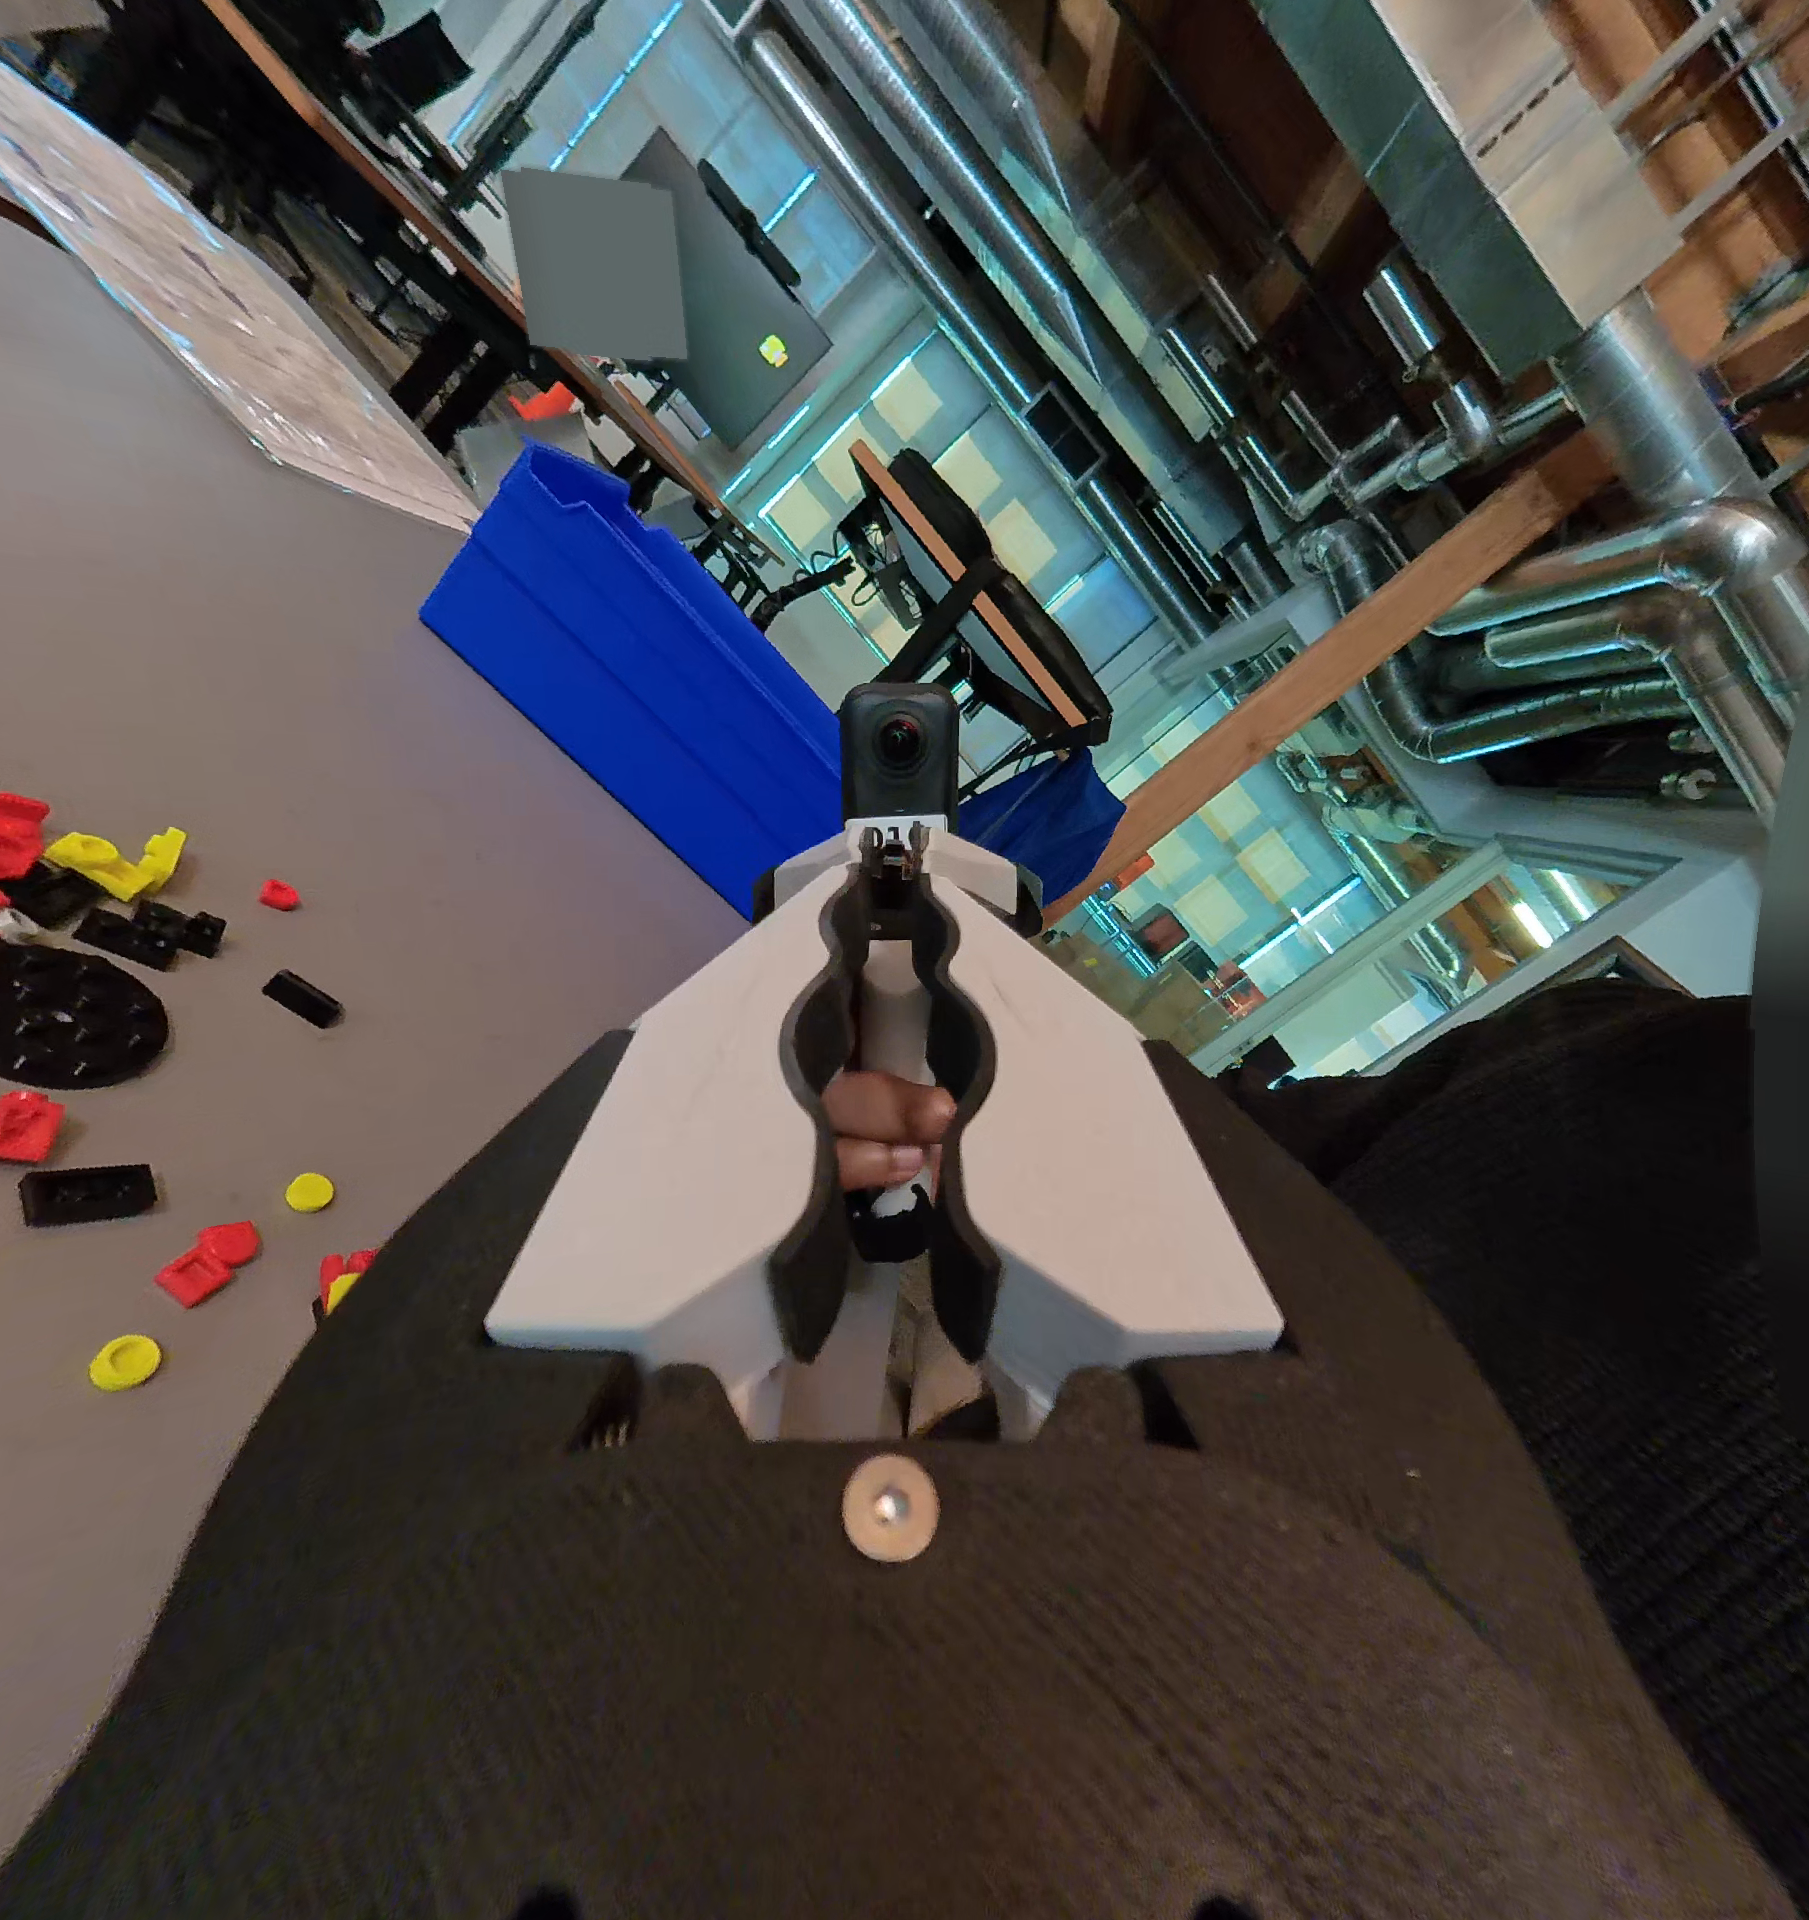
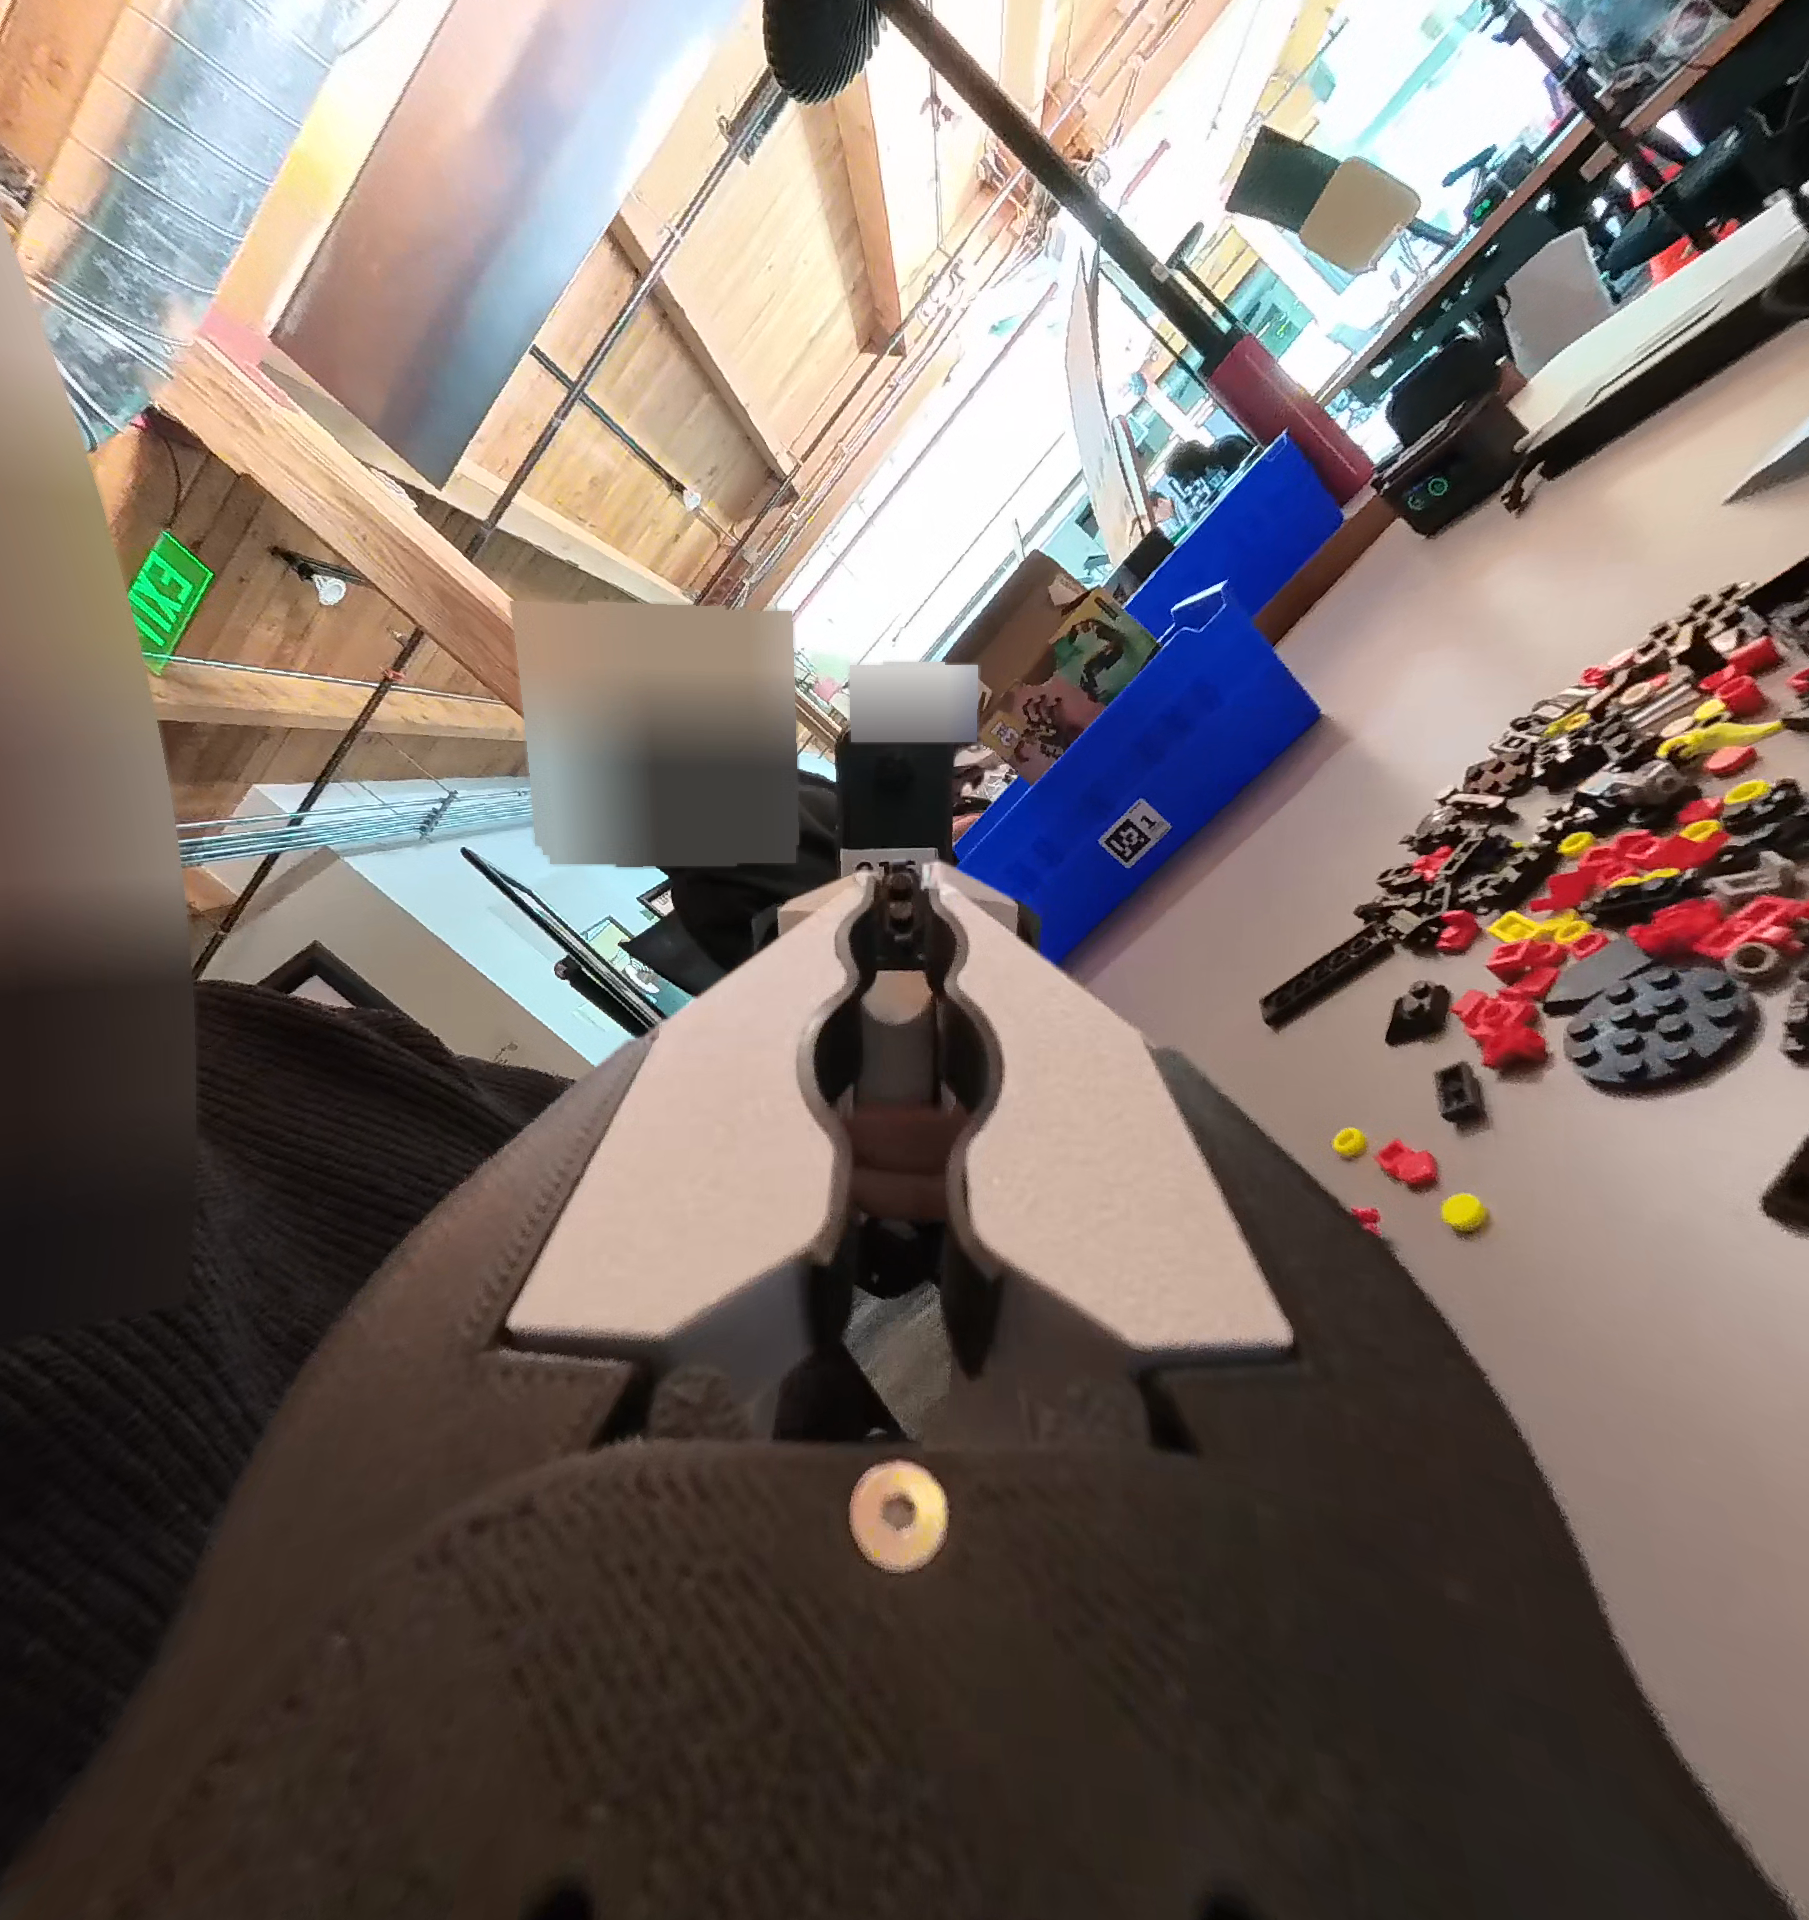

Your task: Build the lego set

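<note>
Seemingly tiny black piece [image 1: 892, 868] between both tools' tips.

Grippers Tip to Tip, Raised Above the Surface

The left gripper [image 1: 892, 883] and right gripper [image 2: 898, 902] point straight at each other, jaws closed, tips nearly meeting. Something small and dark sits between the tips; which gripper holds it is unclear. A hand [image 1: 887, 1127] grips the right gripper's handle.
</note>
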Demonstrator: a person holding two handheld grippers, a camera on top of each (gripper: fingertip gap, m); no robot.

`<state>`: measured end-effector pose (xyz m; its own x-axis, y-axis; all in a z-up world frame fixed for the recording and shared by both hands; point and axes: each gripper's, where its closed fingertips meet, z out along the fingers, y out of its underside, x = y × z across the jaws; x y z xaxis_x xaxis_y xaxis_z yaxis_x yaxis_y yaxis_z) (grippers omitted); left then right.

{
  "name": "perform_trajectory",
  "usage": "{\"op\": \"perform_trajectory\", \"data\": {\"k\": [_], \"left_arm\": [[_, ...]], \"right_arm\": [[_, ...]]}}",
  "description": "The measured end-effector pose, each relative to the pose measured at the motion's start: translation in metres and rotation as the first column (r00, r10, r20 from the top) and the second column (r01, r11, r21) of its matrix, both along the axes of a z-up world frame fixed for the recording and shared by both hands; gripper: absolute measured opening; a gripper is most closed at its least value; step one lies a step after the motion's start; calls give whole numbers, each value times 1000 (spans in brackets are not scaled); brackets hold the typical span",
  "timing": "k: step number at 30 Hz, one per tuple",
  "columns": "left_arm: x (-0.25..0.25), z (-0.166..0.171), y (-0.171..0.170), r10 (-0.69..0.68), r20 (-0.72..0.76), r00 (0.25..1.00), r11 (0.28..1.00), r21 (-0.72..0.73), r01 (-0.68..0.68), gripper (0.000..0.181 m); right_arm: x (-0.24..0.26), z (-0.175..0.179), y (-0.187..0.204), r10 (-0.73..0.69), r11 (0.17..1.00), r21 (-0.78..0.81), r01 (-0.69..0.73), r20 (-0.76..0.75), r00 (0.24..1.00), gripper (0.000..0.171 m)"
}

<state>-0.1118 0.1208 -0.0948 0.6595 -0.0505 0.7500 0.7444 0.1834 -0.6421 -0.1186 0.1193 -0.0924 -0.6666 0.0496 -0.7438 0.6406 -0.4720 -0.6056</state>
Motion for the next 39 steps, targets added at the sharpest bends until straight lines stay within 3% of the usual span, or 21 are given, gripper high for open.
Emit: {"op": "perform_trajectory", "data": {"k": [11,22,30,35,39], "left_arm": [[-6,-1,-9,13,-50,999,999,-30,-14,5],[5,-6,-1,-67,-4,998,997,-39,67,11],[7,-8,-1,-93,1,996,995,-47,93,4],[4,-4,-2,-56,-13,998,998,-35,55,3],[-2,-3,-4,-23,0,1000,999,-26,23,3]], "right_arm": [[-1,-5,6,10,990,144,-5,-34,999,5],[5,-8,-1,59,987,149,-58,1,998,5],[8,-7,-3,67,983,170,-63,-18,998,5],[4,-1,-2,2,977,211,24,-118,993,8],[-1,0,5,-39,984,171,56,-96,995,19]]}}
